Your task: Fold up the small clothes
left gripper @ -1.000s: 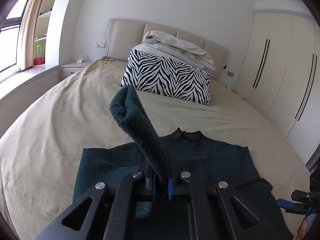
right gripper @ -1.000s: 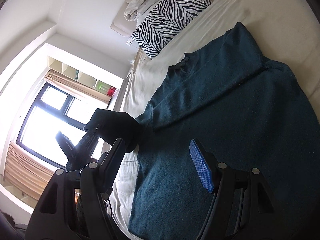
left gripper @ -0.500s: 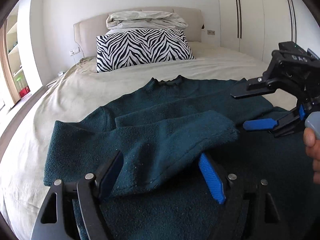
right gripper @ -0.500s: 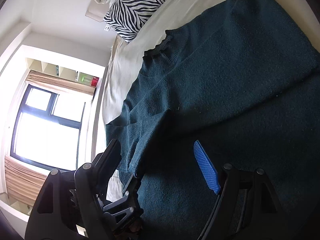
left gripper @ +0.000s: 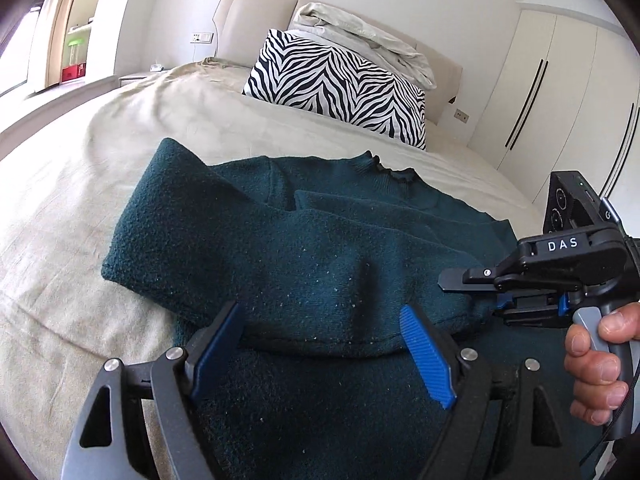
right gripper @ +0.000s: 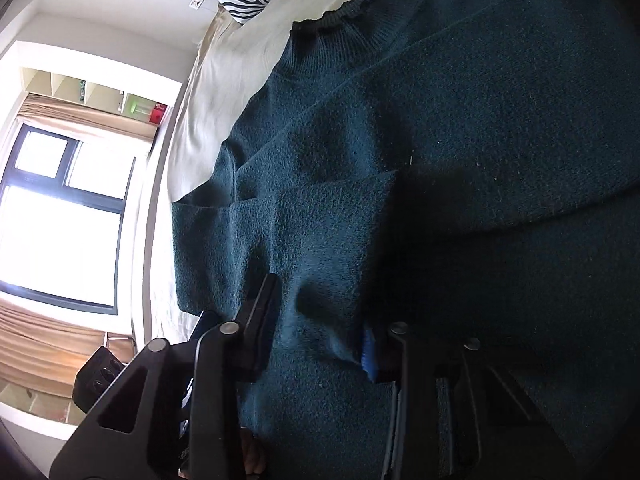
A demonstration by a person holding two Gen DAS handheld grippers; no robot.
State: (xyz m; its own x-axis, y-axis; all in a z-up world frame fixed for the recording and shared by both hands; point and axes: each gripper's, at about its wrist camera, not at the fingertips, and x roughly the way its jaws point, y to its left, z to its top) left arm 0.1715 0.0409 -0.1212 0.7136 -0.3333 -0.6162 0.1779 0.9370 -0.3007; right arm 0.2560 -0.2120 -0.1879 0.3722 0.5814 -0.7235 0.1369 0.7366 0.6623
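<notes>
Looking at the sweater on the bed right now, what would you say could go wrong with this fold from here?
1. The left gripper is open around the folded sleeve, gripping nothing; the sleeve may slide off the sweater.
2. A ridge of fabric sits bunched between the fingers of the right gripper; pulling from there could drag the layers and undo the fold.
3. The right gripper sits close to the left one; they might collide.
</notes>
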